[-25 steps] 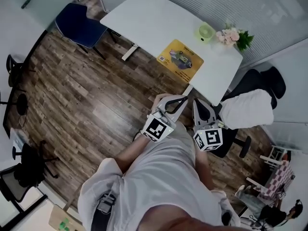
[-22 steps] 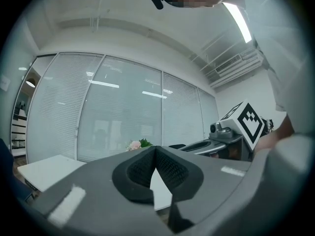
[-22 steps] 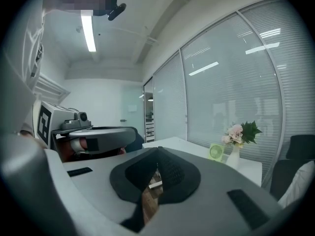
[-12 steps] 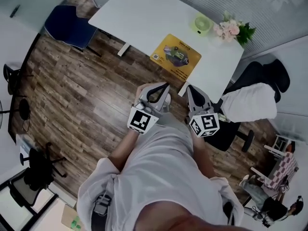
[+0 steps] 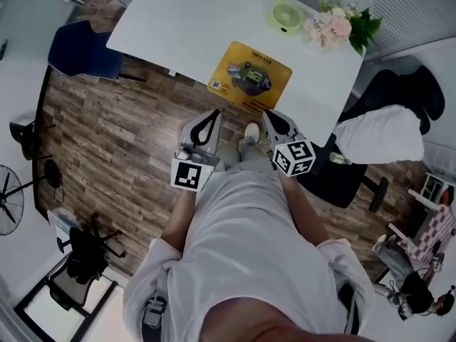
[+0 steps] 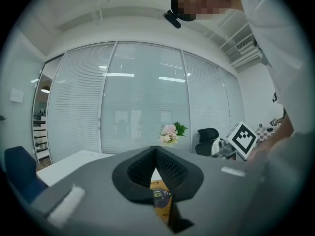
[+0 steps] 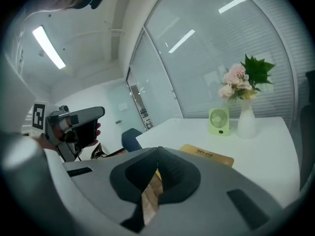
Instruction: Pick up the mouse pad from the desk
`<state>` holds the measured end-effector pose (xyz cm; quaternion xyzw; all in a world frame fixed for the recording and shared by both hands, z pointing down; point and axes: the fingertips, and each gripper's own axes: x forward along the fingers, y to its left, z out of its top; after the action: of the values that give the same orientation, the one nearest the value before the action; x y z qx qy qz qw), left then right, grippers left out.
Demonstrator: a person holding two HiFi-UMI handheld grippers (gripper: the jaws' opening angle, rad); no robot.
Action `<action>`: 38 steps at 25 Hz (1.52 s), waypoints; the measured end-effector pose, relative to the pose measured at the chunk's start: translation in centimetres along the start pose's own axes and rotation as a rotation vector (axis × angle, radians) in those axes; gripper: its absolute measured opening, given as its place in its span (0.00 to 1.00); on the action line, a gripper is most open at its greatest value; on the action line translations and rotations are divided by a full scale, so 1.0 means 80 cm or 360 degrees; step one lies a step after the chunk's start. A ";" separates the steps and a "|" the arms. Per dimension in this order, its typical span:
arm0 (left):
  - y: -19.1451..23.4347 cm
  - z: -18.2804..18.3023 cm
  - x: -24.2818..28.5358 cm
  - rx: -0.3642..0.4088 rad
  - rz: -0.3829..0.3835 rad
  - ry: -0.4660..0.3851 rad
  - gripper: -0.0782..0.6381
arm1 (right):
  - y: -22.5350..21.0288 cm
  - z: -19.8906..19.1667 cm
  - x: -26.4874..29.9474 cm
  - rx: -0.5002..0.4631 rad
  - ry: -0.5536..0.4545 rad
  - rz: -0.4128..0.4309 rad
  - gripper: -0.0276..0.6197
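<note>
My left hand-held gripper (image 5: 212,116) and right hand-held gripper (image 5: 271,117) have come closer to the desk (image 5: 178,20) than a second ago. Both are pressed together, empty. The yellow mouse pad (image 5: 249,77) lies flat near the desk's front edge, just beyond their tips.

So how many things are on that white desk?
3: a yellow rectangular mouse pad near the front edge, a small green fan behind it, pink flowers in a white vase beside that. Desk partly out of frame.
</note>
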<state>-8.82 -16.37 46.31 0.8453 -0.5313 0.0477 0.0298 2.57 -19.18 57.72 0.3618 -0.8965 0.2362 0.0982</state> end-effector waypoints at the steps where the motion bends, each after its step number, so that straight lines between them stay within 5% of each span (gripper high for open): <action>1: 0.004 -0.001 0.008 0.0002 0.0003 0.0002 0.09 | -0.010 -0.004 0.006 0.0047 0.0012 -0.0004 0.05; 8: 0.021 -0.008 0.043 0.0020 -0.0056 -0.0013 0.09 | -0.046 -0.013 0.028 0.0371 0.0020 -0.0055 0.05; 10: 0.025 -0.008 0.051 0.0010 -0.0099 -0.0022 0.09 | -0.052 -0.020 0.033 0.0546 0.0008 -0.0073 0.13; 12: 0.029 -0.010 0.057 0.0011 -0.0155 -0.0017 0.09 | -0.061 -0.035 0.040 0.0833 -0.0016 -0.0089 0.26; 17: 0.043 -0.015 0.057 -0.0032 -0.0249 0.0001 0.09 | -0.075 -0.109 0.061 0.1765 -0.0182 -0.0089 0.39; 21: 0.055 -0.022 0.047 -0.0027 -0.0301 0.0026 0.09 | -0.091 -0.181 0.071 0.2217 -0.0297 -0.0175 0.46; 27: 0.074 -0.030 0.030 -0.0043 -0.0316 0.0057 0.09 | -0.108 -0.249 0.071 0.2418 -0.0395 -0.0305 0.47; 34: 0.078 -0.043 0.017 0.0009 -0.0377 0.0124 0.09 | -0.138 -0.287 0.087 0.2425 -0.0518 -0.0354 0.44; 38: 0.084 -0.046 0.012 0.0014 -0.0368 0.0126 0.09 | -0.139 -0.283 0.087 0.2317 -0.0521 -0.0355 0.16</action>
<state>-14.68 -19.77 50.05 0.8986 -0.4283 0.0797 0.0523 5.38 -19.12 83.76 0.4545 -0.4752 0.7008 -0.2766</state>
